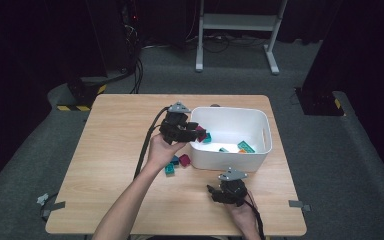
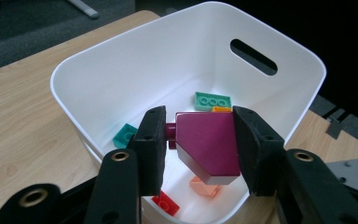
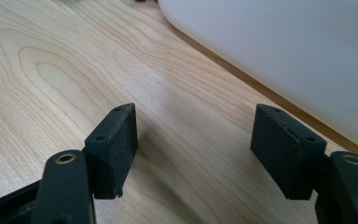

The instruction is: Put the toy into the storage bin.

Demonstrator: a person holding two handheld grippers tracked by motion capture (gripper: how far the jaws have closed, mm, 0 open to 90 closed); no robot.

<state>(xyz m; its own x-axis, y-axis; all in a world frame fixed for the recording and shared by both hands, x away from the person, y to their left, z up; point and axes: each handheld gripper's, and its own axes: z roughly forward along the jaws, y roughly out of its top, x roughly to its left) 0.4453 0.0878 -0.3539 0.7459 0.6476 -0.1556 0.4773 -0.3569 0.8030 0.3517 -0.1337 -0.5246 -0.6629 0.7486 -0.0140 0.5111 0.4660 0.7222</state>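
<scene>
Dark floor and black curtains ring a pale wooden table (image 1: 120, 150), with a white bin (image 1: 260, 125) standing on its right half. From the bottom edge of the high view a bare left forearm reaches up and forward, the hand wrapped round the left gripper (image 1: 196, 133), which is held raised at the bin's left rim and points right, into the bin. Its jaws are clenched on a maroon brick (image 1: 200, 132) — the brick hangs over the bin's interior, clear of the floor of it. The right hand sits low at the table's near edge, just in front of the bin, holding the right gripper (image 1: 211, 190) close above the wood, pointing left, jaws released with nothing between them.

Looking along the left gripper's jaws gives what the high view cannot: the maroon brick (image 2: 207, 142) is a sloped piece tilted between the two pads, a stud poking toward the left pad, and below it lie a green plate (image 2: 213, 101), a teal brick (image 2: 125, 135), a pale orange piece (image 2: 205, 186) and a red one (image 2: 165, 203). The high view alone shows three loose bricks (image 1: 176, 163) on the table beside the bin's left wall. The right gripper view adds bare wood grain between the spread pads (image 3: 114, 147) and the bin's outer wall (image 3: 284, 51) close ahead.
</scene>
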